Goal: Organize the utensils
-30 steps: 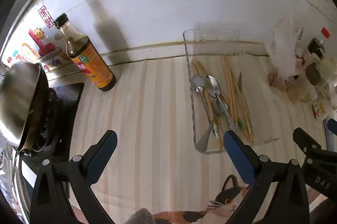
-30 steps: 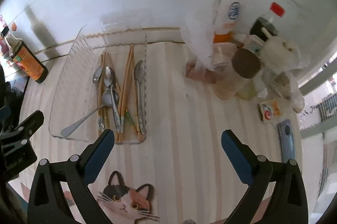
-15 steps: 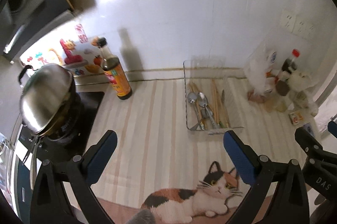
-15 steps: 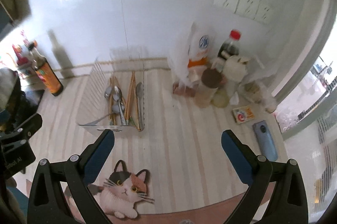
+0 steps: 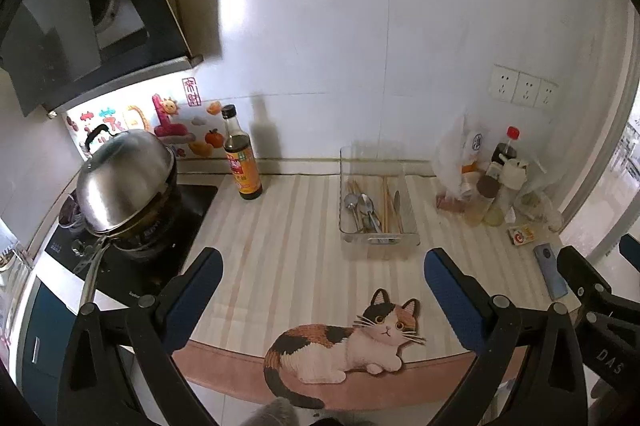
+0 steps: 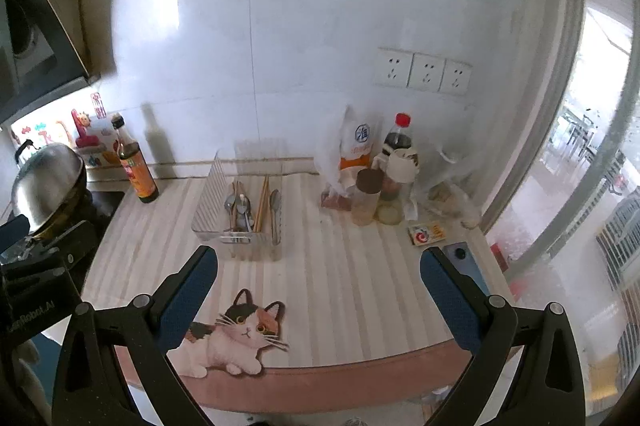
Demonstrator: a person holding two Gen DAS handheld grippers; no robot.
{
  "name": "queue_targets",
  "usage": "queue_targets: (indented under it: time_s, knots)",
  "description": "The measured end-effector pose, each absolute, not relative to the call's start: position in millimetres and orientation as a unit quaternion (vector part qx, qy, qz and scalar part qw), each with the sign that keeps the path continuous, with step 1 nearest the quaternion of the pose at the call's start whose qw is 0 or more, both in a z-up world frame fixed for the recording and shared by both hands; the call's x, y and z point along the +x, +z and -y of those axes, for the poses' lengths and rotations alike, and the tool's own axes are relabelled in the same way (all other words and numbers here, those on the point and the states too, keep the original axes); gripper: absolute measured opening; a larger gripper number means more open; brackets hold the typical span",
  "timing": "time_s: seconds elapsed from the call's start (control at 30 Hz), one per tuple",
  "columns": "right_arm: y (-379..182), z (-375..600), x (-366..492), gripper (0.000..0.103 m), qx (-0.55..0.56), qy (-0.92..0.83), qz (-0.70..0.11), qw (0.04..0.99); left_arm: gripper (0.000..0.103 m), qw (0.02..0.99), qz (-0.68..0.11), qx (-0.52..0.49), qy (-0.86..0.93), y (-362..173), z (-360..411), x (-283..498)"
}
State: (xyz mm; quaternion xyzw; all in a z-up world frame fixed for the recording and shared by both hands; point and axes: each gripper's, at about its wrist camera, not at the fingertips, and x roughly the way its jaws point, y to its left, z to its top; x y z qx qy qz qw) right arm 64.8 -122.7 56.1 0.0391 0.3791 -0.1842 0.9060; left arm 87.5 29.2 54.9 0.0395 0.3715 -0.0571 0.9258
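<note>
A clear plastic tray sits on the striped counter near the back wall. In it lie metal spoons and wooden chopsticks. My left gripper is open and empty, held high and back from the counter's front edge. My right gripper is open and empty too, equally far from the tray. The right gripper's body shows at the right edge of the left wrist view.
A soy sauce bottle stands left of the tray. A lidded steel wok sits on the stove at left. Bottles, jars and bags crowd the back right. A small box and a phone lie at right.
Both grippers have pulled up and back from the tray. It now looks small and far, and the whole counter and wall are in view. Both stay open and empty.
</note>
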Motion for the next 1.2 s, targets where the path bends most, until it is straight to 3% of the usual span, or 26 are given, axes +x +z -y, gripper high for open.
queue_targets:
  time_s: [1.2]
  knots:
    - [68,123,46,0.103,0.033,-0.175,-0.367,0.913,0.103,0.927,-0.369,0.052,-0.036,61,-33,71]
